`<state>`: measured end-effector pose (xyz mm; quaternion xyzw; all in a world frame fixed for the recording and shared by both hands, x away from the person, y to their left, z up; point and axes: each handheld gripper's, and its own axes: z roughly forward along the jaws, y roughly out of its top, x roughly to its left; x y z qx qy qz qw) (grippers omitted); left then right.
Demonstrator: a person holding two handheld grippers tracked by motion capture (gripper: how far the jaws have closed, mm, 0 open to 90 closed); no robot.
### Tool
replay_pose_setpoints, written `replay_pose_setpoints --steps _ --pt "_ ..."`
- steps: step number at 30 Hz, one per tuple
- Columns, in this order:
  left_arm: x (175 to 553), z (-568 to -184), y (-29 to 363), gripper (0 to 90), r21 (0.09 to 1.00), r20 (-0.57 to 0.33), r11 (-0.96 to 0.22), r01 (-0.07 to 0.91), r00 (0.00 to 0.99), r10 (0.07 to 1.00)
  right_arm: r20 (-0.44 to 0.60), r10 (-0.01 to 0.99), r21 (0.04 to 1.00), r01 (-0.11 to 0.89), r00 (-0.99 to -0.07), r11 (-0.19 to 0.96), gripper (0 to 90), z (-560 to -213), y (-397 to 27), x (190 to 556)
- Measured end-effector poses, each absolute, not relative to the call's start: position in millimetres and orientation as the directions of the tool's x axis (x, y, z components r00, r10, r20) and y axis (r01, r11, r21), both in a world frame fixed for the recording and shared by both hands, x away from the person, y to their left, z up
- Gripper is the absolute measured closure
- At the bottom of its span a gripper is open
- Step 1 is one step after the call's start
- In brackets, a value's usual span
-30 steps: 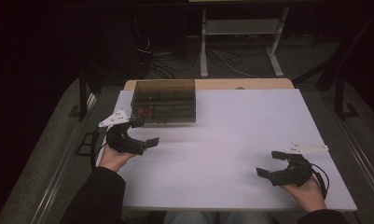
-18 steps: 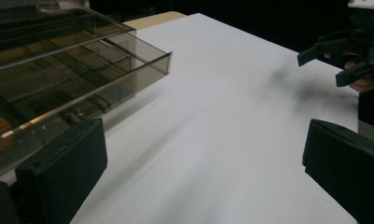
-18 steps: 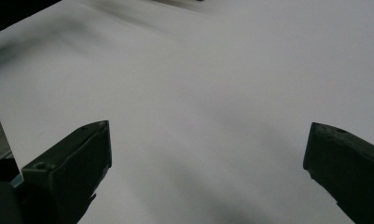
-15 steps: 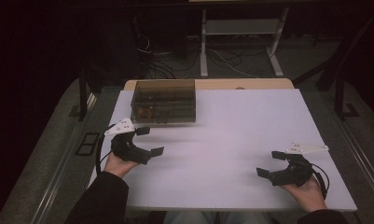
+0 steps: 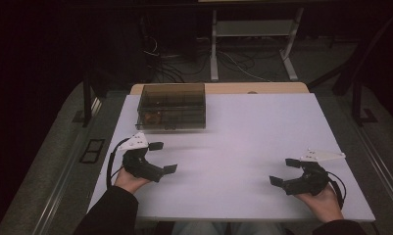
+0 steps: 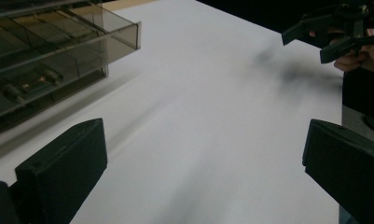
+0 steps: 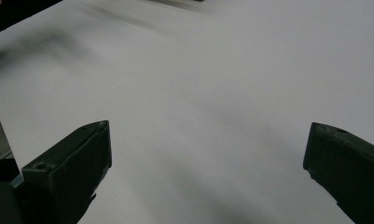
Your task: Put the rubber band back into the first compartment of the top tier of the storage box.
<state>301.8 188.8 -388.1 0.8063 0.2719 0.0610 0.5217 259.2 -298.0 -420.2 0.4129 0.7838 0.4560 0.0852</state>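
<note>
At the left of the high view, the left gripper [image 5: 162, 157] hovers low over the white table [image 5: 243, 127], held in the person's left hand [image 5: 130, 178]. Its jaws stand wide apart with nothing between them, pointing toward the table's middle. Its grey plate [image 5: 134, 142] sits on top, and a black cable [image 5: 111, 159] loops from it down toward the wrist.

Just beyond it, near the table's far left edge, stands a smoky clear compartment box [image 5: 172, 106], close to this gripper but not touching it. In the left gripper view the box [image 6: 45, 60] lies ahead and to the left of the jaws, with dividers inside; something small and brownish lies in one near compartment, though it is too dim to tell what.

The middle of the table is bare white surface.

At the right, near the table's front edge, the right gripper [image 5: 284, 171] rests in the person's right hand [image 5: 326, 200], well apart from the box. Its jaws too are spread wide and grip nothing, pointing left. The left gripper view catches it [image 6: 322, 39] far off, above the table's edge.
</note>
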Motion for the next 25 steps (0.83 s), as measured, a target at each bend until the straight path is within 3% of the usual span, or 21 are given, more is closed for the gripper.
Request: replay_pose_setpoints --steps 25 --pt "295 -418 174 0.0 0.833 -0.178 -0.39 0.392 0.857 0.483 0.245 0.722 0.785 0.57 -0.647 0.244 0.7 -419 -299 259"
